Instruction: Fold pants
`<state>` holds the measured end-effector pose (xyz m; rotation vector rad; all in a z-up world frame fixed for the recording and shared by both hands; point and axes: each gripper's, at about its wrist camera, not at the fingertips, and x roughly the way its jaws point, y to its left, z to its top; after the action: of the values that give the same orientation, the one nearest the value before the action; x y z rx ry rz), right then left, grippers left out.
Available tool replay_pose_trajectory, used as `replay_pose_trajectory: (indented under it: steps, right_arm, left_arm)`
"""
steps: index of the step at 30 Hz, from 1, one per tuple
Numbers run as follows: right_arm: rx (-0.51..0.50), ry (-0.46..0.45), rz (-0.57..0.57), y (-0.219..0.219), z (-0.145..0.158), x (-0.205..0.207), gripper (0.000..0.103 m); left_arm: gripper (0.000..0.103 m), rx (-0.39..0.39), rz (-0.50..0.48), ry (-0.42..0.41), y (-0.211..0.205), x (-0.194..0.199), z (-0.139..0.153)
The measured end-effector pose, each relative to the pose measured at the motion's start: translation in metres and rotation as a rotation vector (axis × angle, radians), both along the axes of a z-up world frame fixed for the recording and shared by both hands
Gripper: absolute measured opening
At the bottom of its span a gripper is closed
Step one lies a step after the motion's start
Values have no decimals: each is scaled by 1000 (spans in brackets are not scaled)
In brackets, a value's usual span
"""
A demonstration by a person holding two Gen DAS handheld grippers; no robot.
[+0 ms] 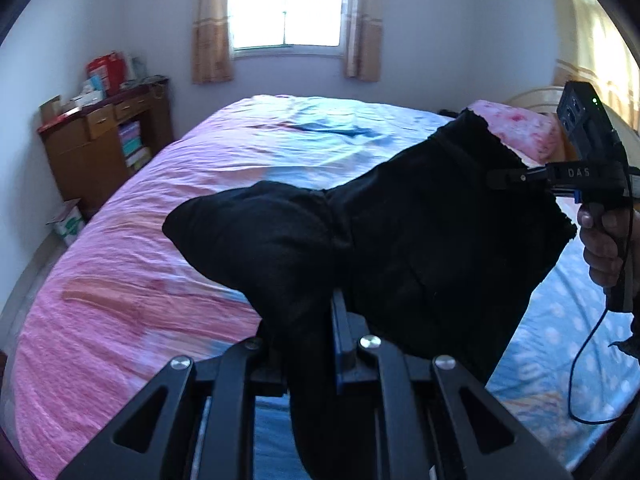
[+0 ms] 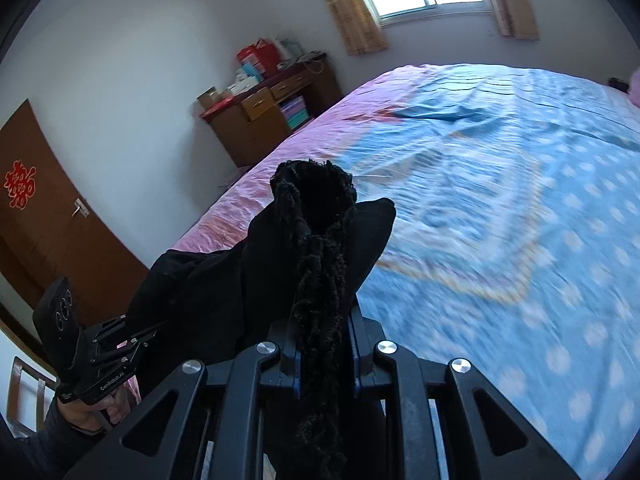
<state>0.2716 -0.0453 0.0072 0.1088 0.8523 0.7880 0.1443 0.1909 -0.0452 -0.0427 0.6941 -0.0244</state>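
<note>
Black pants (image 1: 420,220) hang in the air above the bed, stretched between both grippers. My left gripper (image 1: 308,320) is shut on one bunched part of the cloth, which covers most of its fingers. At the right of the left wrist view, my right gripper (image 1: 498,179) clamps the far edge of the pants. In the right wrist view the pants (image 2: 320,240) show a fuzzy black lining, pinched between the fingers of my right gripper (image 2: 324,340). My left gripper (image 2: 154,330) is at the lower left there, gripping the same garment, held by a hand (image 2: 86,412).
Below lies a wide bed (image 1: 140,240) with a rumpled pink and blue sheet. A pink pillow (image 1: 524,128) lies at its head. A cluttered wooden desk (image 1: 100,148) stands by the far wall near the window (image 1: 286,4). A brown door (image 2: 44,220) is at the left.
</note>
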Motion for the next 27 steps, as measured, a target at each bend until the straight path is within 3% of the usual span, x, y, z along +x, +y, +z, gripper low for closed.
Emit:
replay_pose_trajectory:
  steps: [7,15,19,20,21,23,27]
  right_arm:
    - [-1,49,67,59,-31,39,17]
    - [-51,130,74,87,-75,66,17]
    - [-106,162,62,93,-95,75,19]
    - [-112,182,52,92,-101,78,24]
    - [-125,193,41,92,-105,81,34]
    - [-143,201,5,87,-110,85,44]
    - [-165,126,-46,68,-95,70,44]
  left_arm:
    - [16,15,79,27,39,11,-20]
    - [17,-6,113,81,51,24,-51]
    - [31,19,133,95,48,27,-65]
    - [37,23,136,97,48,26,-67]
    - [40,31,142,100,47,26,-68]
    - [42,37,137,98,45,24,-67]
    - [50,35,140,80,41,8,-53]
